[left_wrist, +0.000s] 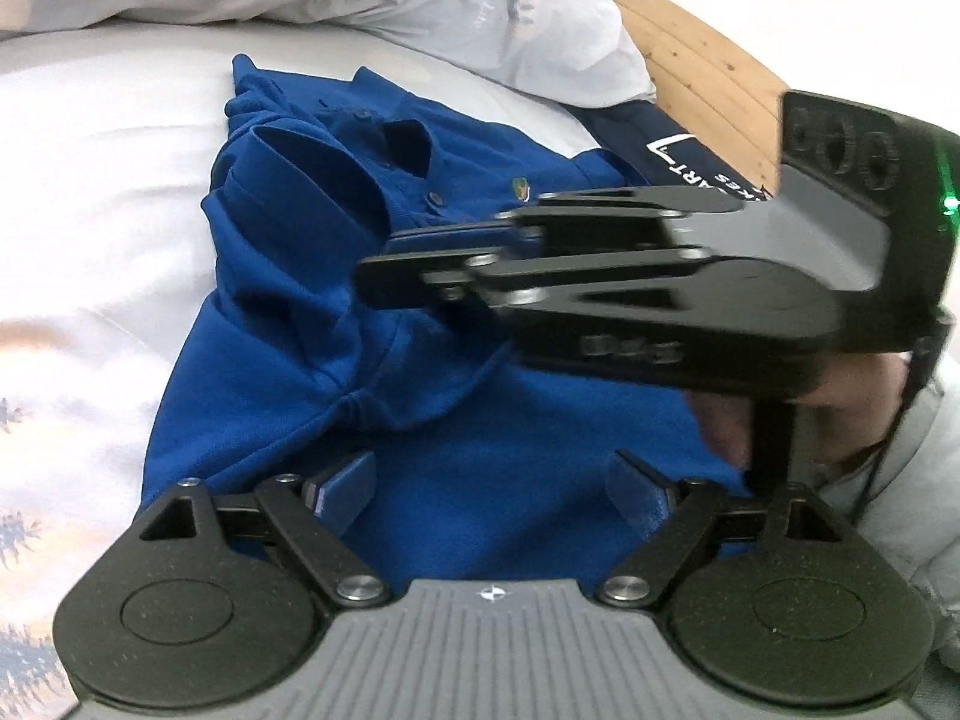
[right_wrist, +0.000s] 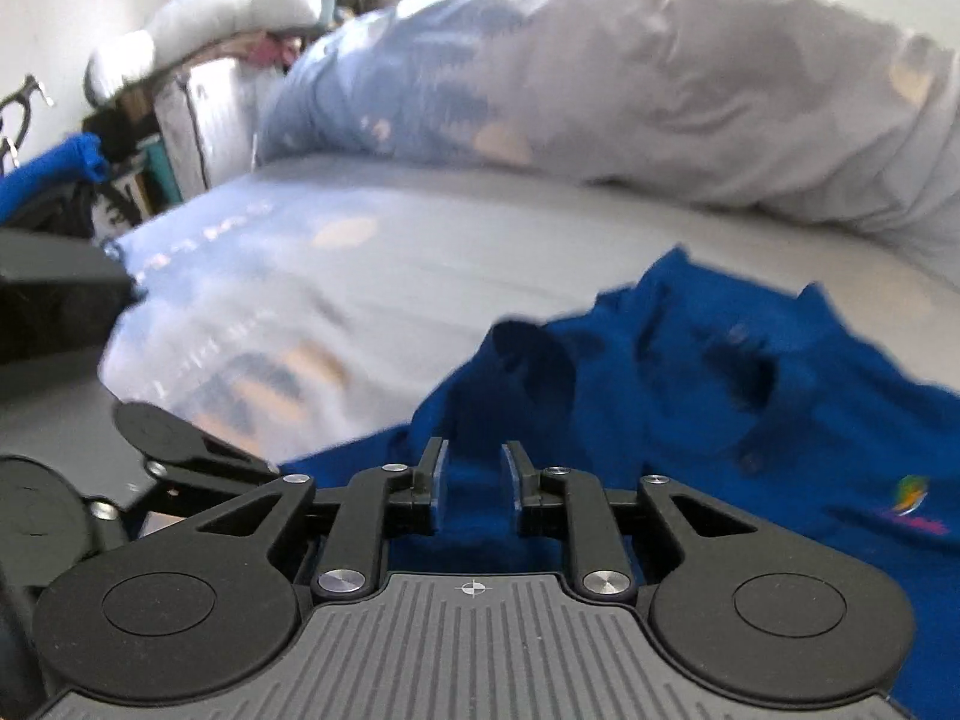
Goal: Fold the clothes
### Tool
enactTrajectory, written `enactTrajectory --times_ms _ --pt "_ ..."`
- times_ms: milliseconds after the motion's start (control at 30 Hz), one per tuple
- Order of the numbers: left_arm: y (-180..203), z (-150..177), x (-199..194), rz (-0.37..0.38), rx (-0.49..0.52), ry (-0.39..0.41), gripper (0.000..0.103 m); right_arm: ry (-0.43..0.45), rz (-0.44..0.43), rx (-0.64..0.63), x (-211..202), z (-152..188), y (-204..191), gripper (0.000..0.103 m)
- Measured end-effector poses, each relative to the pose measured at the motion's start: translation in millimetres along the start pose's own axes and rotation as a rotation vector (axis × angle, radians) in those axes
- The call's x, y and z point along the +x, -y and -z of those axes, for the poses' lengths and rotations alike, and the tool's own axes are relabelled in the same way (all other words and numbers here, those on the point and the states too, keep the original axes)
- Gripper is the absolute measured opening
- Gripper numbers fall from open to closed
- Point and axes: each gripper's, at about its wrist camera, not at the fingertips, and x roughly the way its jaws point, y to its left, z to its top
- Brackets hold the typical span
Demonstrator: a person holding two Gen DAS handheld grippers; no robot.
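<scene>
Your left gripper (left_wrist: 489,492) hangs spread wide over the near hem of the polo (left_wrist: 336,300), which lies crumpled on the bed (left_wrist: 90,180); pinch a clean edge before lifting. Your right gripper (right_wrist: 474,480) stands narrowed with blue cloth between its fingers; whether it pinches, I cannot tell. Seat it fully, then fold toward the collar (left_wrist: 312,162).

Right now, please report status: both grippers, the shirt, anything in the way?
Left gripper open over blue shirt. Right gripper narrow, shirt cloth between fingers, grip unclear. Shirt crumpled on bed. Dark garment beside it.
</scene>
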Motion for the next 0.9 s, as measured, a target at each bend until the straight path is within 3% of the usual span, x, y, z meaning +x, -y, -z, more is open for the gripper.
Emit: enactTrajectory --times_ms 167,267,400,433,500,533,567,700,800,900 --pt "-3 2 -1 0.011 -0.008 0.001 0.089 -0.016 0.114 -0.023 19 -1 1 0.026" --pt "-6 3 -2 0.02 -0.014 0.001 0.089 -0.041 0.145 -0.013 32 1 11 0.038" --pt "-8 3 -3 0.023 -0.019 0.001 0.089 -0.07 0.135 0.027 38 4 19 0.043" --pt "-8 3 -3 0.023 -0.019 0.001 0.089 -0.066 0.122 0.038 38 5 21 0.042" --pt "-10 3 -4 0.026 -0.026 0.003 0.089 -0.058 0.082 0.057 32 6 25 0.028" --pt "-12 2 -6 0.029 -0.032 0.007 0.089 -0.051 0.06 0.066 28 6 26 0.007" --pt "-14 1 -9 0.033 -0.041 0.013 0.089 -0.046 0.037 0.066 23 5 26 0.002" --pt "-34 -1 -32 0.084 -0.109 0.077 0.089 -0.028 -0.082 0.036 -5 6 23 0.002" --pt "-60 -3 -59 0.12 -0.222 0.195 0.089 -0.006 -0.217 0.0 -29 10 16 0.002" --pt "-80 -6 -76 0.143 -0.332 0.309 0.089 -0.011 -0.28 -0.014 -33 11 10 0.002"
